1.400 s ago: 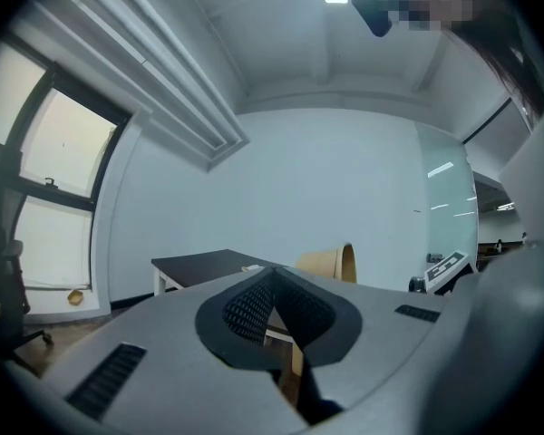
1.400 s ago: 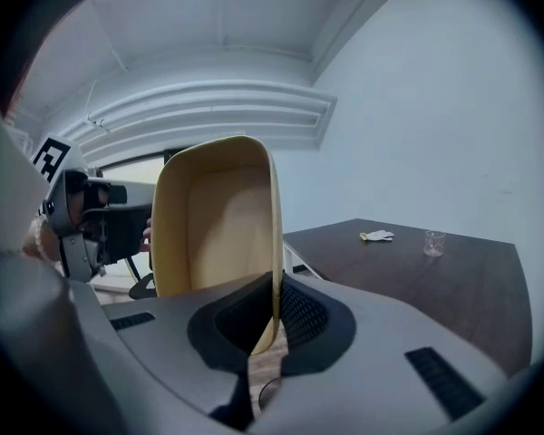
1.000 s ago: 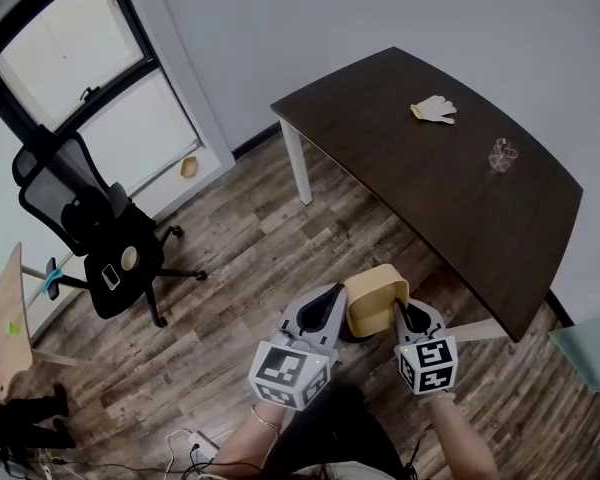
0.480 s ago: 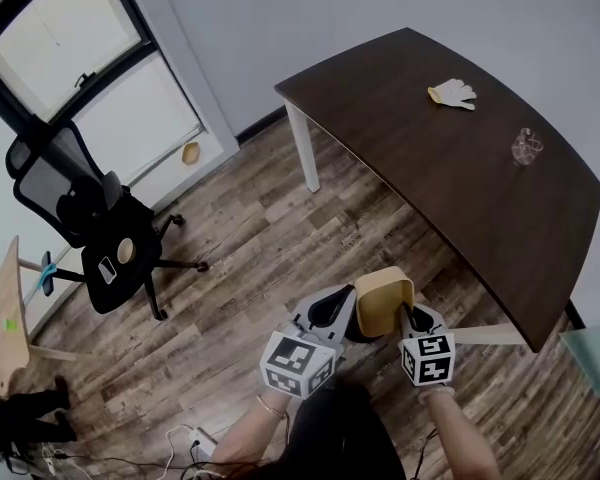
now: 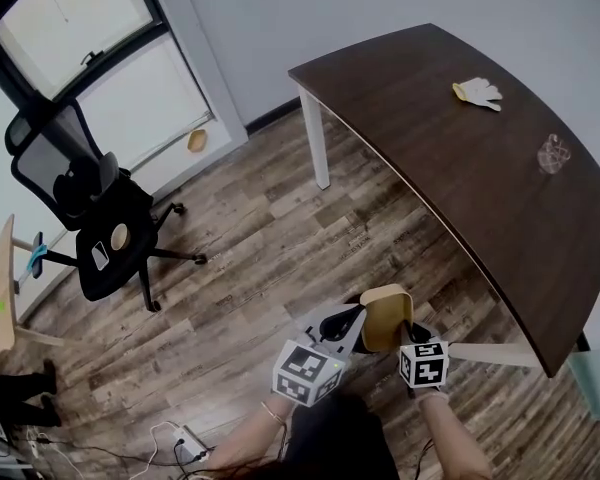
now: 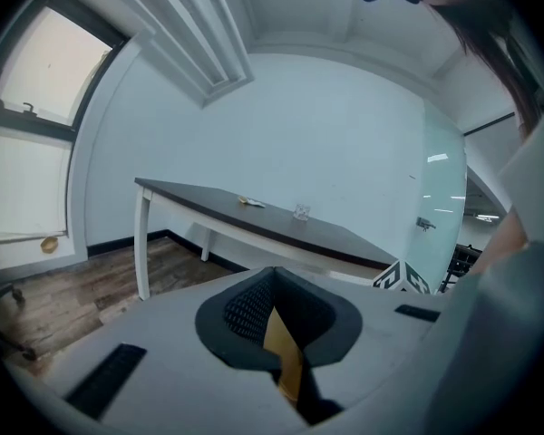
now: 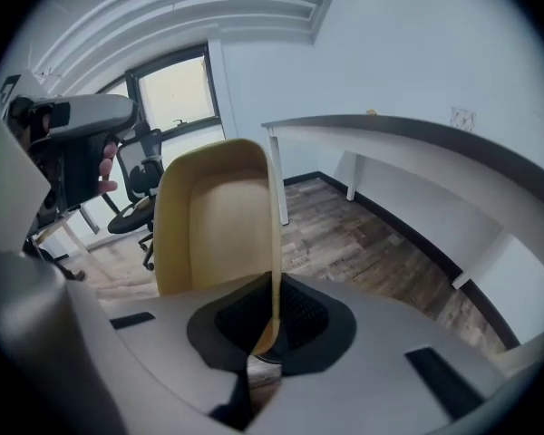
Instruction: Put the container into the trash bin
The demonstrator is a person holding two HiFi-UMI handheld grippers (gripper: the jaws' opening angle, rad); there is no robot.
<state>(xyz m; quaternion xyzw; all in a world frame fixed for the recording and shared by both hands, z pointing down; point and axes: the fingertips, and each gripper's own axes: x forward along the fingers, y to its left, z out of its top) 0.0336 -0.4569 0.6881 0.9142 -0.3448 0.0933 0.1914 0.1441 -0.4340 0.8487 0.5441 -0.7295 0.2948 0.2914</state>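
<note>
I hold a tan, open-topped container (image 5: 385, 316) between both grippers, low over the wooden floor. My left gripper (image 5: 352, 320) is shut on its left wall; in the left gripper view a strip of that tan wall (image 6: 284, 352) sits pinched between the dark pads. My right gripper (image 5: 405, 330) clamps the right wall, and its jaws are opening slightly with the wall still between them. In the right gripper view the container (image 7: 218, 216) stands upright just past the jaws. A dark object (image 5: 351, 297) peeks out from under the container, mostly hidden.
A dark table (image 5: 460, 148) with white legs stands at the right, bearing a white glove (image 5: 477, 92) and a small glass (image 5: 553, 154). A black office chair (image 5: 100, 228) is at the left by the window. A power strip (image 5: 185, 446) lies near my feet.
Both grippers have sunk toward the floor with the container still held between them. The table and chair have shifted in the head view as my head moved.
</note>
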